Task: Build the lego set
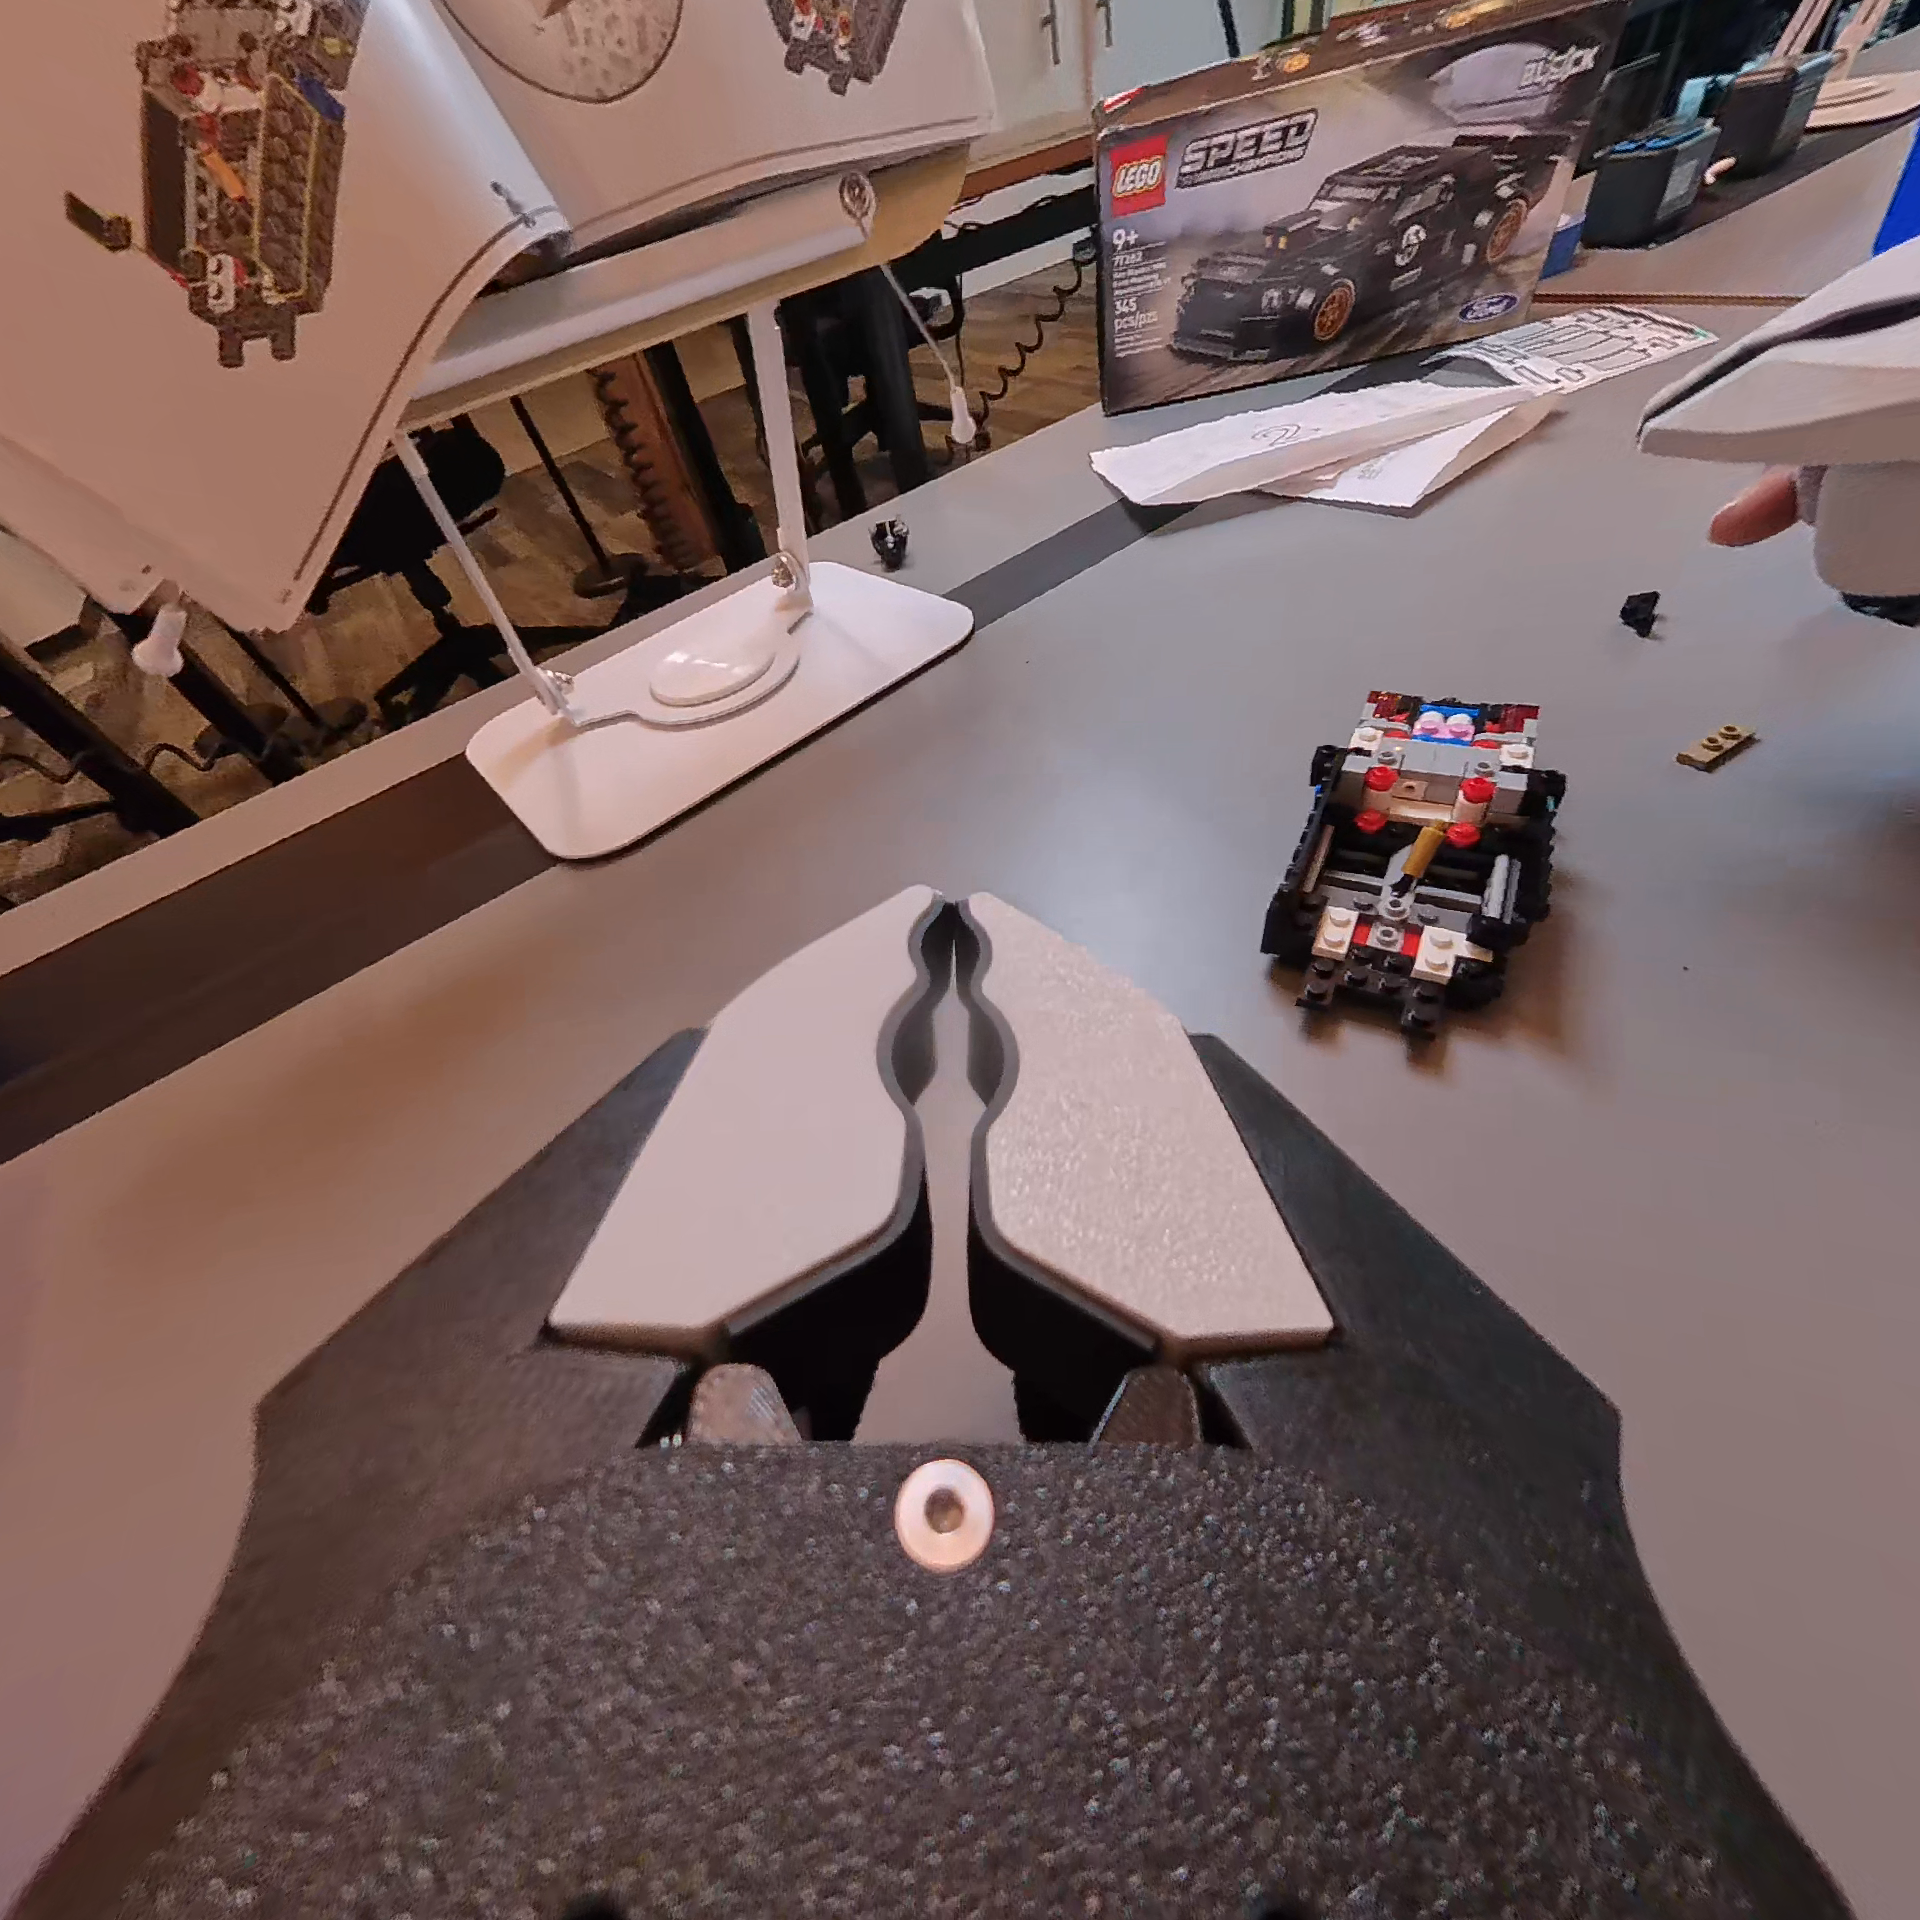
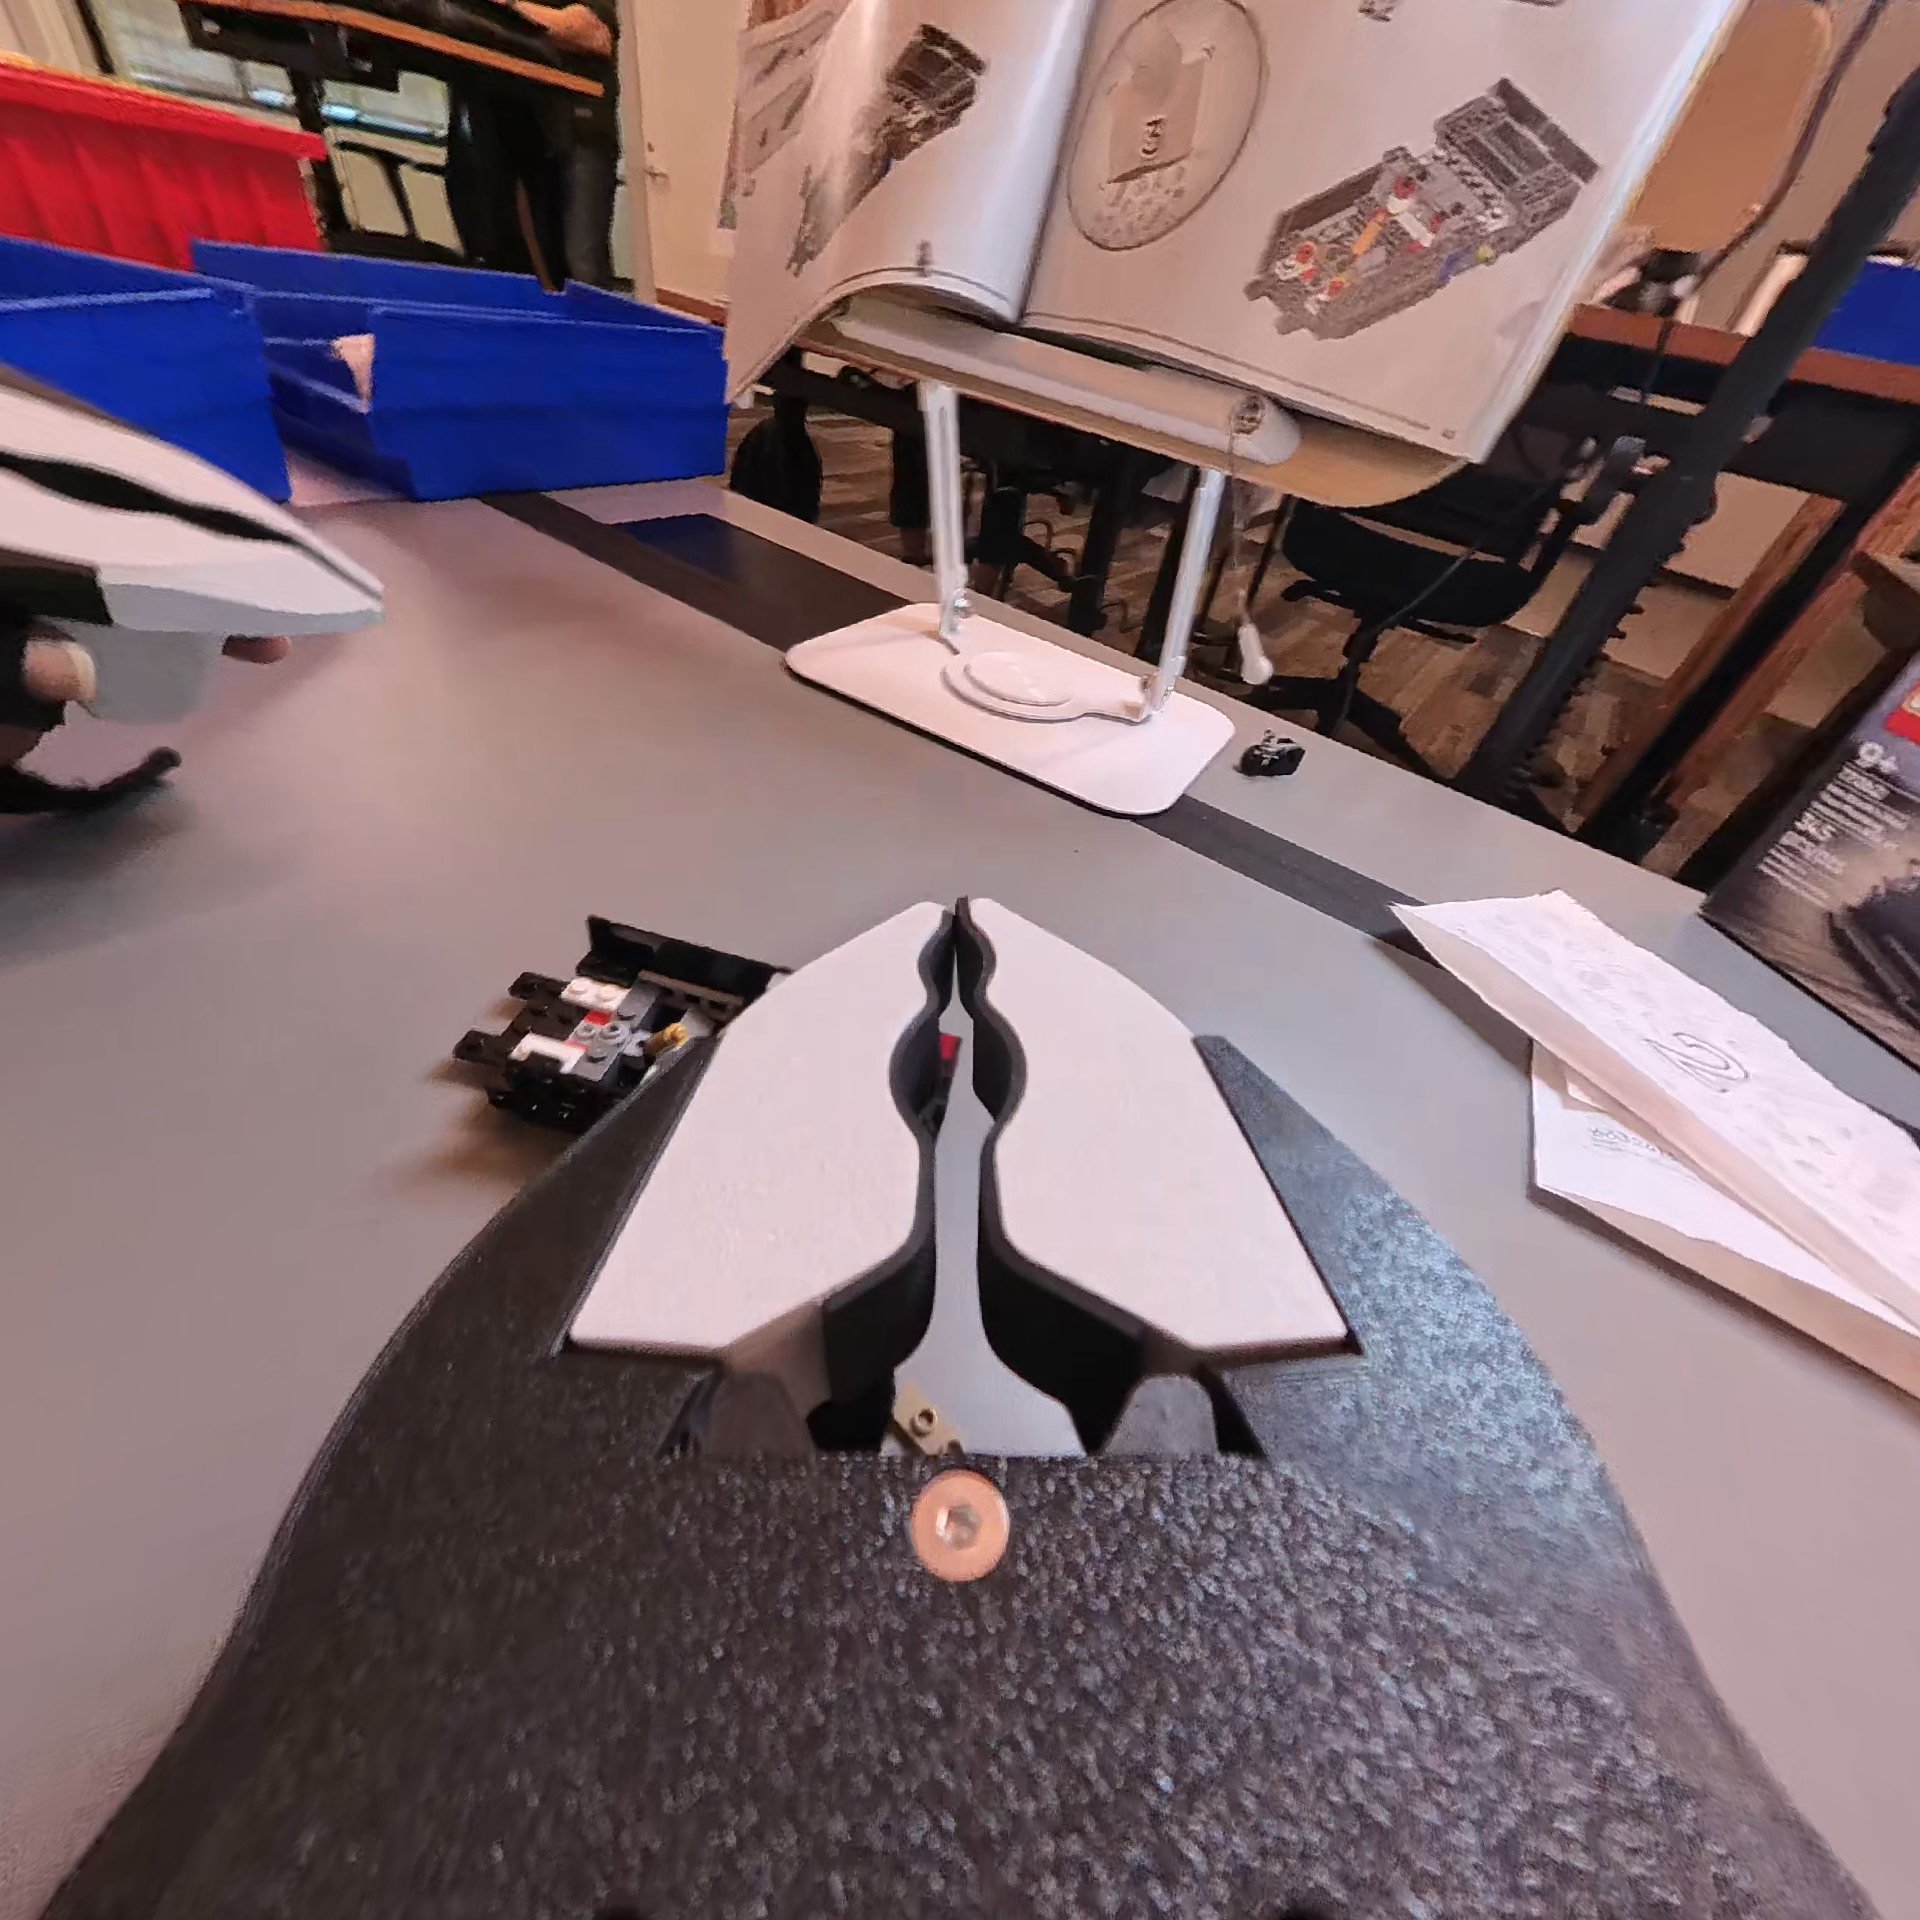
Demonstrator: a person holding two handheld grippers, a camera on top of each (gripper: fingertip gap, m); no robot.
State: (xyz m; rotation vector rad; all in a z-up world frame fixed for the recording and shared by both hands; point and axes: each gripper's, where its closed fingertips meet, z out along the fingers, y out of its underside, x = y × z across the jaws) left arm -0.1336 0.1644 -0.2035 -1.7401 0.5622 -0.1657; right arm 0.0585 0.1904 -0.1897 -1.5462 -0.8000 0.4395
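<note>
The part-built lego car (image 1: 1413, 862), black with grey, white and red bricks, sits on the grey table (image 1: 1039, 748). My left gripper (image 1: 951, 904) is shut and empty, above the table to the car's left. My right gripper (image 2: 956, 909) is shut with nothing between its tips. It hovers over the car (image 2: 582, 1039) and hides most of it. It also shows at the right edge of the left wrist view (image 1: 1787, 384). A tan plate (image 1: 1714, 746) and a small black piece (image 1: 1642, 613) lie right of the car. The open instruction booklet (image 2: 1247, 208) rests on a white stand (image 2: 1018, 707).
The lego box (image 1: 1330, 208) stands at the back right, with white paper bags (image 1: 1320, 436) in front of it. Another small black piece (image 1: 889, 540) lies by the stand's base. Blue bins (image 2: 468, 395) sit at the far left. The left gripper (image 2: 177, 561) shows in the right wrist view. Left tips to right tips: about 20 cm. The small black piece (image 1: 1642, 613) is closer to my right gripper, around 12 cm from its tips; the left tips are 30 cm off.
</note>
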